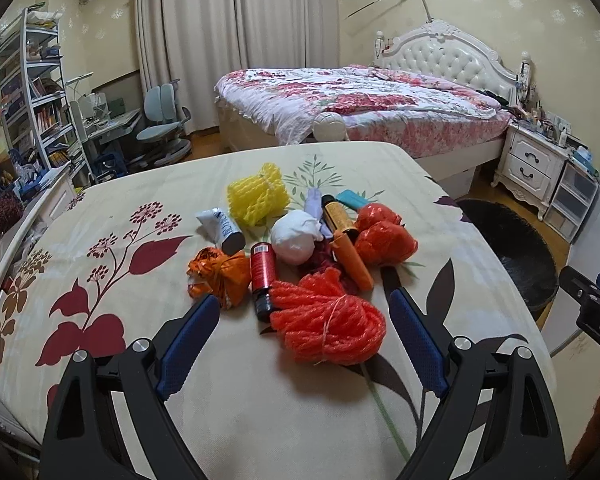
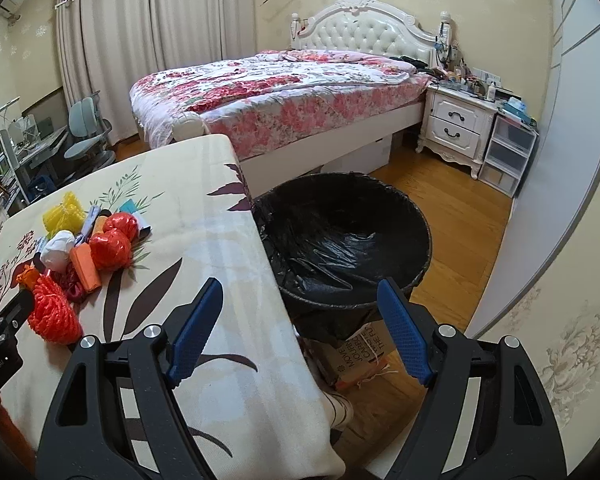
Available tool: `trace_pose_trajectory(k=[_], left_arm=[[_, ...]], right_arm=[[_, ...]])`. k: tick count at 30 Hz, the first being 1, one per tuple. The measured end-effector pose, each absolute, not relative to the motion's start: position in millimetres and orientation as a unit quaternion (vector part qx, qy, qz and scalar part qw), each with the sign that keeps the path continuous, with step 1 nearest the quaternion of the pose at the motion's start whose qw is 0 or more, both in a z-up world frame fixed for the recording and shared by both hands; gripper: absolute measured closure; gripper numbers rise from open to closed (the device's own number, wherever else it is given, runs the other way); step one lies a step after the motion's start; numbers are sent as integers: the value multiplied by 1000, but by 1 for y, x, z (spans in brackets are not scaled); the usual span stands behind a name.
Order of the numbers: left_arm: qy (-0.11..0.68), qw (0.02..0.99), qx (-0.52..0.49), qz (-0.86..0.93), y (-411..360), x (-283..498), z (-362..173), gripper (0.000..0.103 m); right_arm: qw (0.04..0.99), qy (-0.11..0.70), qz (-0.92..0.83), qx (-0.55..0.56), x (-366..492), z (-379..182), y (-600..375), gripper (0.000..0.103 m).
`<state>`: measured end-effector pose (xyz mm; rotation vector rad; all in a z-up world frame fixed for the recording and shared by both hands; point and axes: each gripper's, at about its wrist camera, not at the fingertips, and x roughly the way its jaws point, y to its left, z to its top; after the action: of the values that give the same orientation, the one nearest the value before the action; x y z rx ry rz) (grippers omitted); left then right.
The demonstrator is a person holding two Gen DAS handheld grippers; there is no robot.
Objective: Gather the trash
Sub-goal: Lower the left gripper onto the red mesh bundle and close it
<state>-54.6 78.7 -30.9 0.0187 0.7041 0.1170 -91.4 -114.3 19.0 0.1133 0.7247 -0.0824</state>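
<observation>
A pile of trash lies on the floral tablecloth (image 1: pixel 112 240): an orange foam net (image 1: pixel 327 320) nearest me, a red bottle (image 1: pixel 262 276), an orange bag (image 1: pixel 220 276), a white wad (image 1: pixel 293 240), a yellow foam net (image 1: pixel 257 196), a white tube (image 1: pixel 222 229), an orange box (image 1: pixel 352 260) and a red bag (image 1: pixel 384 236). My left gripper (image 1: pixel 302 300) is open, jaws on either side of the orange foam net, above the table. My right gripper (image 2: pixel 300 292) is open and empty over the table's edge beside the black-lined bin (image 2: pixel 342 240). The pile also shows in the right wrist view (image 2: pixel 80 248).
The bin (image 1: pixel 512 248) stands on the wood floor right of the table. A cardboard box (image 2: pixel 360 352) lies under it. A bed (image 1: pixel 360 100), a nightstand (image 1: pixel 530 160), a desk chair (image 1: pixel 162 124) and bookshelves (image 1: pixel 32 92) stand beyond.
</observation>
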Motion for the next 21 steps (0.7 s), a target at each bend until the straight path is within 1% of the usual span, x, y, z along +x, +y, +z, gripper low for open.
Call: trace_pose_trajectory(k=[9, 17, 19, 20, 21], left_arm=[[353, 933, 27, 61, 70, -52, -49, 16], [381, 923, 20, 57, 70, -40, -65, 16], [384, 922, 15, 47, 72, -41, -66, 27], [388, 921, 13, 40, 72, -40, -68, 37], [391, 919, 11, 37, 73, -40, -69, 38]], right_arm=[[934, 353, -27, 53, -98, 16, -103, 25], [931, 362, -19, 51, -94, 10, -98, 25], [930, 364, -16, 50, -93, 8, -96, 25], [930, 365, -15, 49, -92, 8, -95, 25], [929, 366, -15, 49, -92, 7, -95, 25]])
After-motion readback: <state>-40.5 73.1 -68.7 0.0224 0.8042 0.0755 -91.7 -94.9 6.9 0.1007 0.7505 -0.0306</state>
